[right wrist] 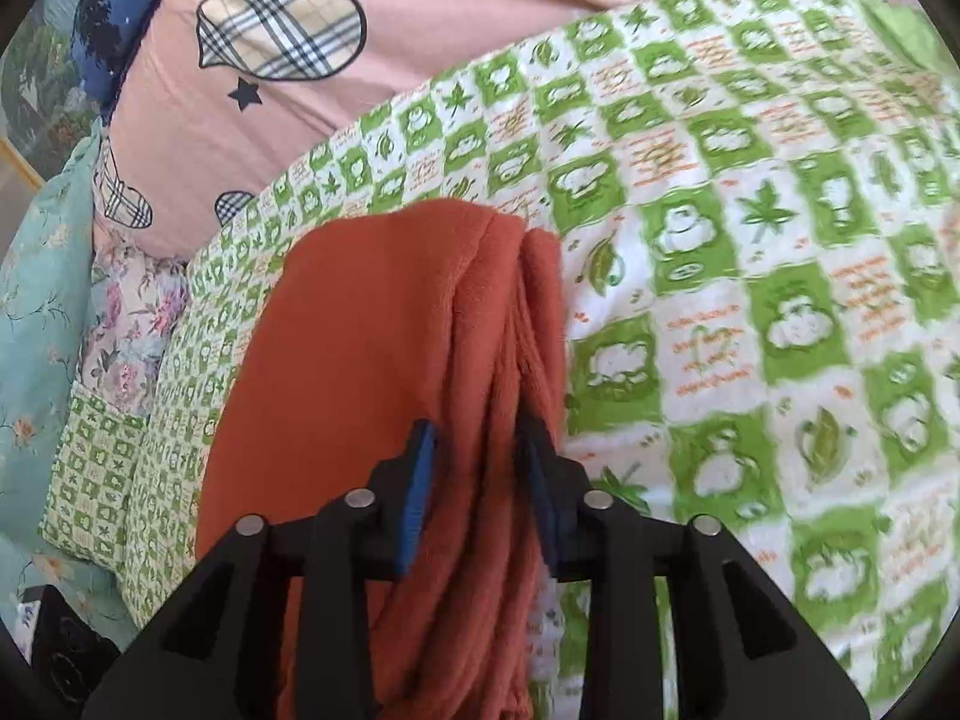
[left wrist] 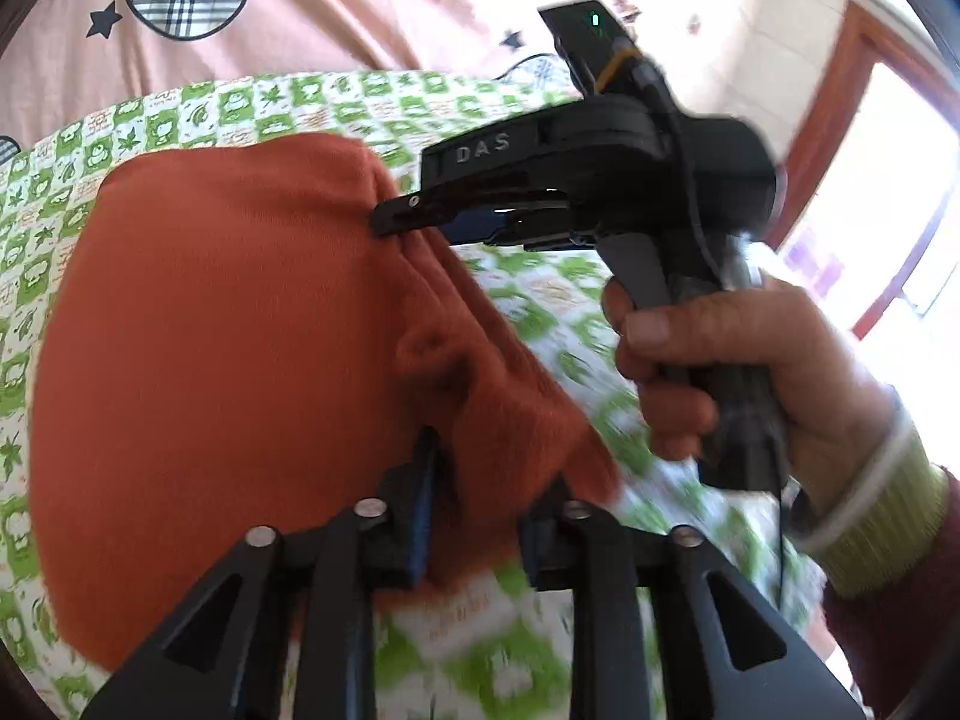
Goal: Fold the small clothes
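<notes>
Both wrist cameras are looking steeply down, close over the bed; they are sharing the rust-orange garment (left wrist: 228, 312) on the green checked sheet (right wrist: 750, 276), and the left view is catching the right claw (left wrist: 390, 219) at one o'clock

Folded garment (right wrist: 372, 360) lying on checked sheet (right wrist: 750, 276), pink duvet (right wrist: 480, 18) behind, floral pillow (right wrist: 132, 312) left, right gripper (right wrist: 477, 450) straddling garment's bunched edge.

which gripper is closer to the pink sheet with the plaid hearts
Right. The right gripper sits at the orange garment's far edge, toward the pink sheet; the left gripper straddles its near edge, farther back.
</notes>
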Motion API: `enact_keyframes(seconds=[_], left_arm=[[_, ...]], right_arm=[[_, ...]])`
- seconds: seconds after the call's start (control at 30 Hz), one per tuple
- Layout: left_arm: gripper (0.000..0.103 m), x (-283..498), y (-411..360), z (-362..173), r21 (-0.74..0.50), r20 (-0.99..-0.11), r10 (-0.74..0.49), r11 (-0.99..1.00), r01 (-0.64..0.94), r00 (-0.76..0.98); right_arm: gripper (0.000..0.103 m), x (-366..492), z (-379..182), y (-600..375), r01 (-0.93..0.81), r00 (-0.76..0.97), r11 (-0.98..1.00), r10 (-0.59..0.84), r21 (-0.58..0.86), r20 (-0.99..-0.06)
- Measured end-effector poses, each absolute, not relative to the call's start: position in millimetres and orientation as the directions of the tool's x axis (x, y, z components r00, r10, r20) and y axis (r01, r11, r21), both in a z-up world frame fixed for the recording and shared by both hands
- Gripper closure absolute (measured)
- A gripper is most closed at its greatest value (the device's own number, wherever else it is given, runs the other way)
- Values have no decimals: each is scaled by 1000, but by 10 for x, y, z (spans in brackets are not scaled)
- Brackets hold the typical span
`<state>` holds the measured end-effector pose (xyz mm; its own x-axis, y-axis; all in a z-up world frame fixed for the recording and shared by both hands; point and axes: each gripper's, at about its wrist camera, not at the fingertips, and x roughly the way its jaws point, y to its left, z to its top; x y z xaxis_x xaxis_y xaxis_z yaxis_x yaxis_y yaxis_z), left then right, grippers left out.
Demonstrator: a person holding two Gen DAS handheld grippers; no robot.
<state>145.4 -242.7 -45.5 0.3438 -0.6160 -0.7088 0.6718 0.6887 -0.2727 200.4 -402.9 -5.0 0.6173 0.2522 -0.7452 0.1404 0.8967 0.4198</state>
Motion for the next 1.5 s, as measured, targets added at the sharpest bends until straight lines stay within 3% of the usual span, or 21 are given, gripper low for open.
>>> enact_keyframes(seconds=[0.03,0.07,0.13,0.27,0.33,0.47,0.77,0.83,0.87,0.9,0.93,1.03,1.23,1.5], left_arm=[[64,1402,-2344,-417,-278,-703,-624,683,675,342],[57,1371,-2217,-361,-282,-700,-626,685,672,344],[31,1338,-2035,-278,-289,-690,-625,699,654,364],[28,1458,-1560,-156,-316,-676,-603,756,573,424],[21,1597,-1316,-138,-330,-673,-583,788,520,455],[20,1904,-988,-163,-376,-681,-559,822,428,474],[19,2832,-960,-779,-568,-723,-633,772,284,276],[20,2938,-1010,-836,-583,-709,-649,760,289,277],[24,2962,-1037,-816,-575,-702,-649,759,305,294],[48,2975,-1074,-810,-571,-700,-652,756,320,291],[58,2988,-1110,-826,-585,-697,-665,744,323,269],[76,2919,-1104,-752,-565,-695,-655,753,338,297],[79,2431,-642,-272,-526,-658,-640,768,366,397],[79,1980,422,-182,-502,-687,-564,824,263,457]], right_arm=[[35,1951,-28,-4047,152,630,895,239,419,-739],[31,1877,-7,-4069,159,647,886,240,436,-724],[30,1797,-10,-4090,156,654,865,272,477,-706],[30,1706,-54,-4056,146,645,835,325,530,-691],[30,1707,-81,-4028,141,636,831,342,539,-692],[30,1757,-125,-4001,133,621,821,367,556,-692],[30,2011,-368,-3984,137,566,808,410,572,-715],[33,2056,-377,-3952,122,572,817,407,564,-713],[39,2076,-391,-3929,120,566,822,404,556,-719],[64,2095,-423,-3903,124,549,820,412,558,-727],[71,2106,-451,-3881,128,538,808,430,574,-725],[75,2041,-315,-3719,97,566,817,424,568,-707],[78,1956,-24,-3142,-51,576,792,520,608,-630],[79,2120,-393,-2324,-109,467,747,621,656,-630]])
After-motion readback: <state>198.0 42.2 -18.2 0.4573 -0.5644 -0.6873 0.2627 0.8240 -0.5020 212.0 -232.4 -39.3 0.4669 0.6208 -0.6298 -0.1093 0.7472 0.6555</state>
